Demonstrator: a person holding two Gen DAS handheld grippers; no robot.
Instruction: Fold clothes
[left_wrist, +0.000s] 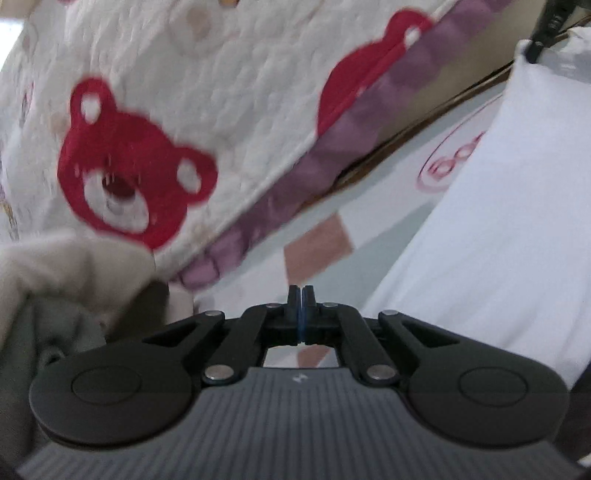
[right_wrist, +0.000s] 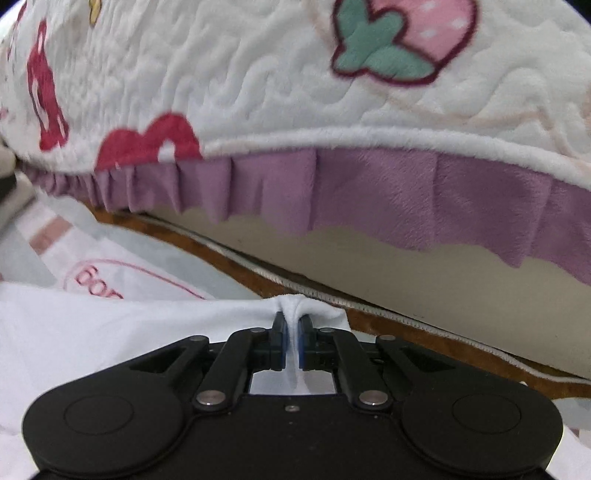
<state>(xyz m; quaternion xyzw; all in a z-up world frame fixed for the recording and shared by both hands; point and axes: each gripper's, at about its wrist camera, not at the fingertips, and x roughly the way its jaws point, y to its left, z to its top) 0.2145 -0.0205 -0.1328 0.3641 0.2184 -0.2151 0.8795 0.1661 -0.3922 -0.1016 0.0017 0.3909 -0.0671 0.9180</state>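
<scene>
Home bedrm, bear-print quilt (left_wrist: 221, 74), frilled bed skirt (right_wrist: 369, 192)

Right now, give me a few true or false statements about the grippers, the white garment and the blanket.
1. The right gripper pinches a fold of the white cloth garment. True.
2. The left gripper stands wide open. False: it is shut, nothing visible between its pads.
3. The white plush blanket has a purple ruffled trim. True.
4. The blanket shows blue stars. False: red bears and a pink strawberry.
</scene>
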